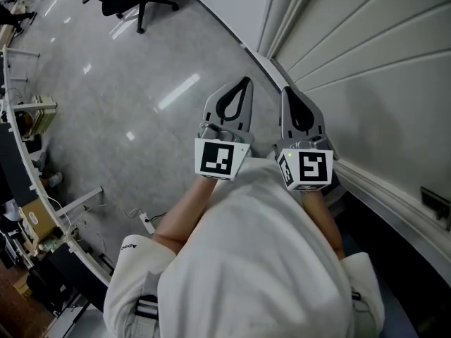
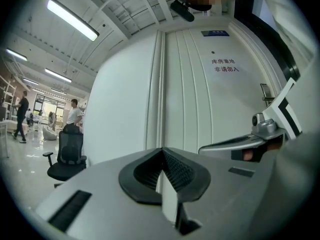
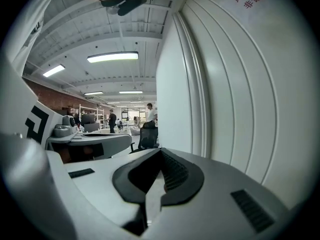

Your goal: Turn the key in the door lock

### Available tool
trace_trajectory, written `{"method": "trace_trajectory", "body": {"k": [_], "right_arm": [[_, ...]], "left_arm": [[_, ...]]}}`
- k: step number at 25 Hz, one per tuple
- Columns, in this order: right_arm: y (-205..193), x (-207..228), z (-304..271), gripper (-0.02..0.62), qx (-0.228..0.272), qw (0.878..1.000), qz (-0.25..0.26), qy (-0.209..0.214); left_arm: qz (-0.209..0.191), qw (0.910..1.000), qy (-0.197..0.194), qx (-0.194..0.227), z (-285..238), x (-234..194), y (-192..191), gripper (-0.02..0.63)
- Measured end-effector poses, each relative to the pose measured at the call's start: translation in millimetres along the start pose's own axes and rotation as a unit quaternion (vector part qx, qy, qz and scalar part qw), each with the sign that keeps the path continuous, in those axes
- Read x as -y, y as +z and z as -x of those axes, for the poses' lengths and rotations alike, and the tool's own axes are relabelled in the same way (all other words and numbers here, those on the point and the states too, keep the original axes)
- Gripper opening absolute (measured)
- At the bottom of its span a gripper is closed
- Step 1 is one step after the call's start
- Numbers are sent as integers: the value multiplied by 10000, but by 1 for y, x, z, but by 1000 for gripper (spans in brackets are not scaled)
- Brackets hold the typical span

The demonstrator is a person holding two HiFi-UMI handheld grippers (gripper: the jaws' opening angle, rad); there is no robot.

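L gripper (image 1: 246, 81) & R gripper (image 1: 287, 90): both claws clenched, nothing between jaws, held out side by side just beside the white panelled door (image 1: 373, 76). No key or lock seen in any view. Small dark fitting (image 1: 433, 201) low at the door's right edge, poss. the lock plate, can't tell. Risks: neither claw faces that fitting, so the approach could miss it; R claw is close to the panels and may scrape; shut jaws would knock a key, not grip it.
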State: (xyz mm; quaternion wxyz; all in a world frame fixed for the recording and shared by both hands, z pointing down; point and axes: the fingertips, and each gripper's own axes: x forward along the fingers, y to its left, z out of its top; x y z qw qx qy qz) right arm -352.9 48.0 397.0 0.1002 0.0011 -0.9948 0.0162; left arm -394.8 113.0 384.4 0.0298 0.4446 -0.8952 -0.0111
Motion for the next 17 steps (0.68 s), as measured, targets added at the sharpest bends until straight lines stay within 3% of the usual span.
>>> {"method": "trace_trajectory", "body": {"k": [5,17], "right_arm": [[0,-29,-8,0,-29,9996,77,271],[-5,-40,-22,0,-143,9969,56,772]], "left_arm": [[56,9996,268,91,16,-19,4,8],[-43,9971,757,-32,26,-24,1,8]]}}
